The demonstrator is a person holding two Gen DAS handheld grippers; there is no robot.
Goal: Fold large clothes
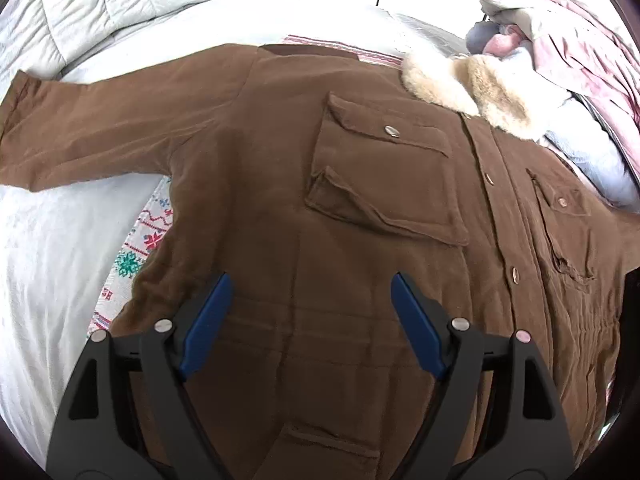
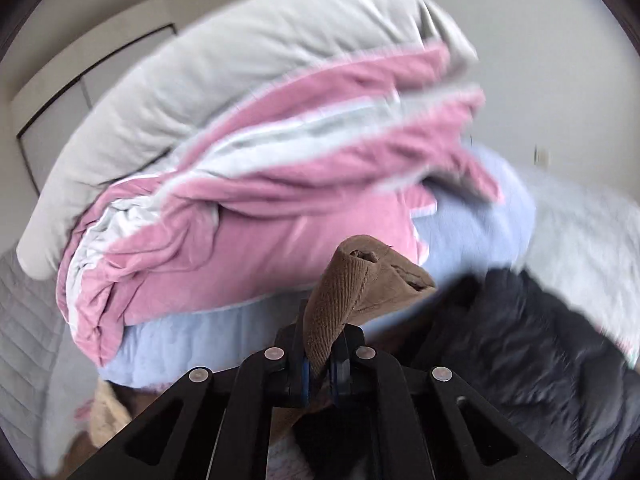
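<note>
Brown coat (image 1: 280, 208) flat, cuff (image 2: 352, 280) in right jaws

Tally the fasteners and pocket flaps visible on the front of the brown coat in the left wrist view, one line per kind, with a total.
On the brown coat, beside its fur collar:
Pocket flaps: 3
Snaps on pocket flaps: 2
Buttons down the front placket: 2
Total: 7
More may be hidden under the folds or beyond the frame edge.

No legible text or labels anywhere.
</note>
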